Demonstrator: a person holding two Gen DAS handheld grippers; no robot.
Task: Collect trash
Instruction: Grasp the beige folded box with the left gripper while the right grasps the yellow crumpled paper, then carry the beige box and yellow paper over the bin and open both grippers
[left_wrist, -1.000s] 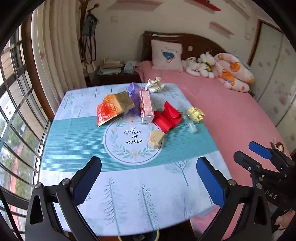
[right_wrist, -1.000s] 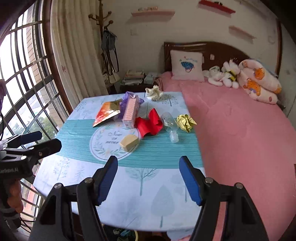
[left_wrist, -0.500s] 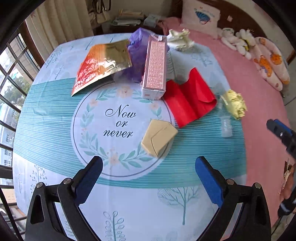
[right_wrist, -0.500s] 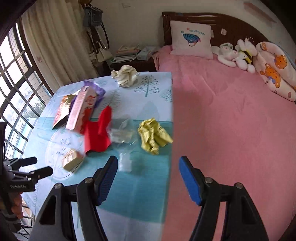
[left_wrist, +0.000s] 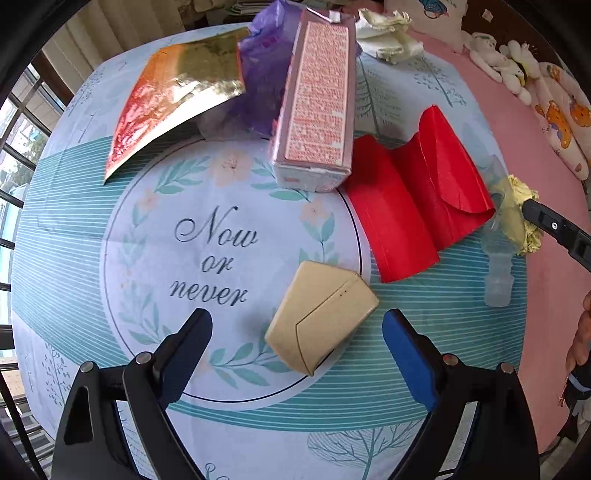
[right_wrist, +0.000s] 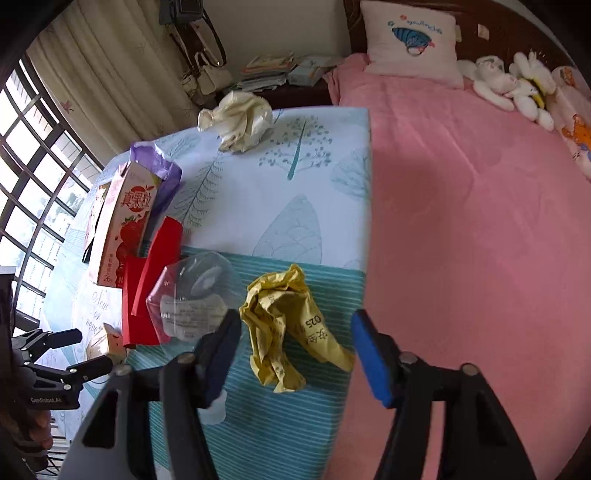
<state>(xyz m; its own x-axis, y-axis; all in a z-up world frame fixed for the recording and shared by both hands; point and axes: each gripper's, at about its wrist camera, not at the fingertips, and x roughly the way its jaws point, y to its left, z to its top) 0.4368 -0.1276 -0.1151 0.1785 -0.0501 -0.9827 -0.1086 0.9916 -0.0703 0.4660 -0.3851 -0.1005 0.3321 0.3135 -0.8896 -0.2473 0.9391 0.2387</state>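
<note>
- Left tongs: open, now lowered around the beige box, near the carton.
- Right tongs: open, newly straddling the yellow wad at the counter edge; both grasps look imminent.

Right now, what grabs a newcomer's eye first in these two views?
In the left wrist view, the folded bright red paper dominates right of the round "Now or never" tablecloth print, with the small beige cardboard box between the open left gripper fingers. In the right wrist view, the crumpled yellow wrapper sits between the open right gripper fingers, by the pink bedspread.
</note>
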